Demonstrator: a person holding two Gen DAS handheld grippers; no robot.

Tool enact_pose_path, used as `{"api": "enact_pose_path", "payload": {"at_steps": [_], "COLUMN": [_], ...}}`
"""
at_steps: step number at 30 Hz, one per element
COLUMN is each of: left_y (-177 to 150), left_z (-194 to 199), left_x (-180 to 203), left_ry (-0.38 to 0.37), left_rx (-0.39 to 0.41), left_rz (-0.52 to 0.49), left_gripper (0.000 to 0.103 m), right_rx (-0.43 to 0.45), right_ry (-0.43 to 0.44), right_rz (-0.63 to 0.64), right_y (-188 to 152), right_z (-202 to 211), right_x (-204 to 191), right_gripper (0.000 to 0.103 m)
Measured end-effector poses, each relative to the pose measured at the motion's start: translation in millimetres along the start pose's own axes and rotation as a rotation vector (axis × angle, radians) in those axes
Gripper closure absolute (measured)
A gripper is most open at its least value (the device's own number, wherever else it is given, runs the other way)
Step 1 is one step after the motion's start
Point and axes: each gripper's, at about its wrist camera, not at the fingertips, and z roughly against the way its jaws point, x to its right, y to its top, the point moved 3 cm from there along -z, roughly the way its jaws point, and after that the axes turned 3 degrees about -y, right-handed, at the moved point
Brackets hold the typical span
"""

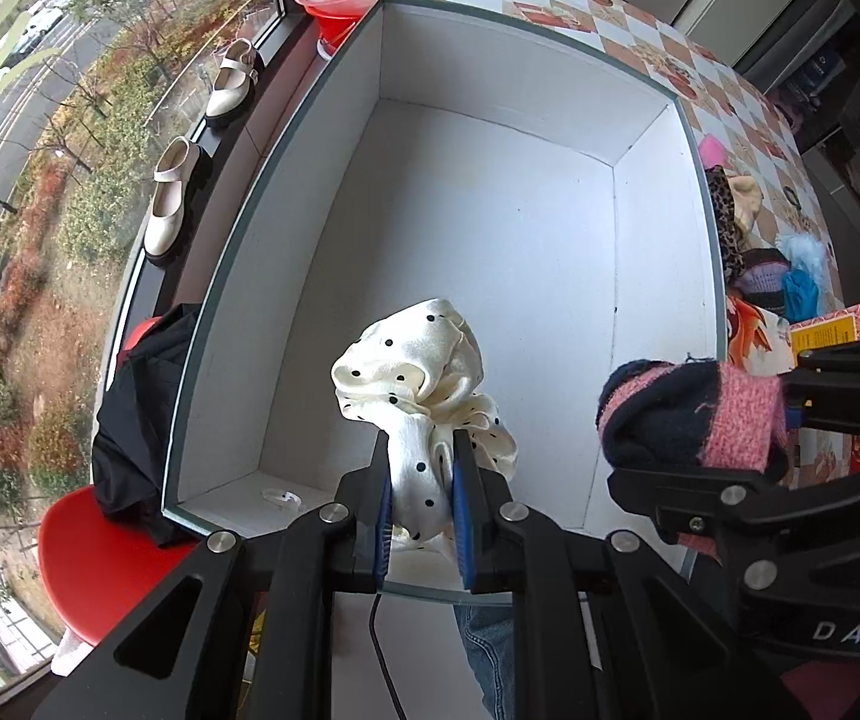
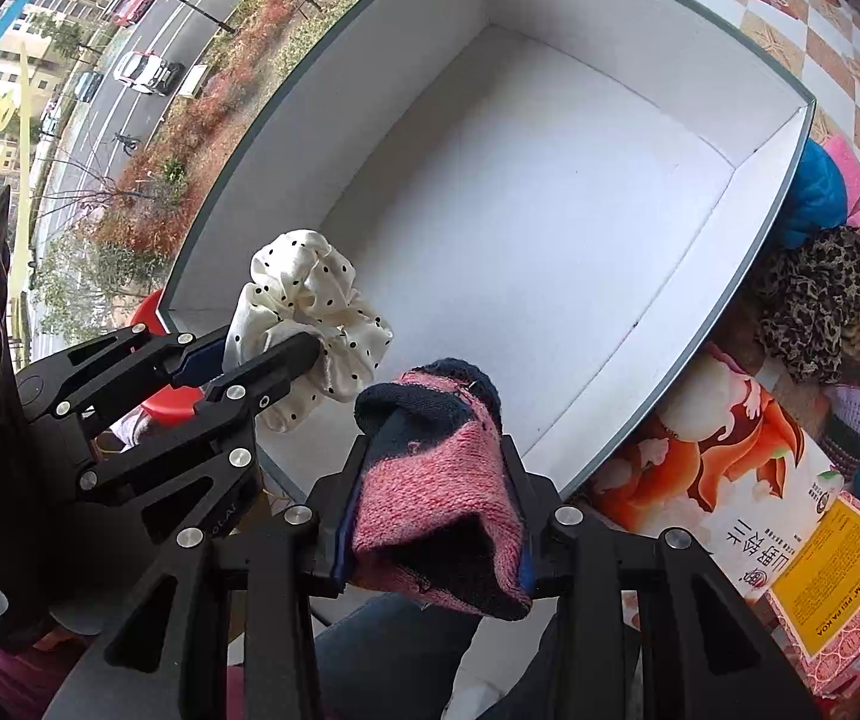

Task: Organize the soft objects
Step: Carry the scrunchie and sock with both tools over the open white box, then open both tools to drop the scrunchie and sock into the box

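Note:
My left gripper [image 1: 422, 456] is shut on a cream scrunchie with black dots [image 1: 424, 384], held over the near end of a big white box [image 1: 490, 222]. The right wrist view shows the same scrunchie [image 2: 304, 300] in the left gripper [image 2: 286, 354], over the box's near left corner. My right gripper [image 2: 436, 480] is shut on a pink and navy knitted sock [image 2: 442, 480], just above the box's near rim [image 2: 640, 420]. In the left wrist view the sock [image 1: 688, 414] hangs by the box's right wall, clamped in the right gripper [image 1: 784, 414].
More soft things lie right of the box: a leopard-print cloth [image 2: 814, 294], a blue piece [image 2: 814, 192], pink sponges [image 2: 850, 168] and a knitted purple item [image 1: 760, 276]. A printed carton [image 2: 748, 480] leans at the box's right side. Shoes [image 1: 172, 204] stand on the window sill.

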Motion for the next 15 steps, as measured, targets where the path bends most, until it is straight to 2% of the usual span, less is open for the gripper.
{"api": "enact_pose_path", "payload": {"at_steps": [8, 15], "left_y": [-11.5, -6.6], "left_z": [-2.0, 8.0], "left_x": [7.8, 5.7], "left_ry": [-0.011, 0.000], "left_rx": [-0.016, 0.014], "left_rz": [-0.004, -0.005], "left_gripper": [0.085, 0.085], "right_rx": [-0.041, 0.013], "right_ry": [0.012, -0.001], "right_rz": [0.005, 0.004], "right_y": [-2.8, 8.9], "right_z": [-9.0, 6.4], "right_x": [-2.5, -2.5], "right_gripper": [0.063, 0.063]}}
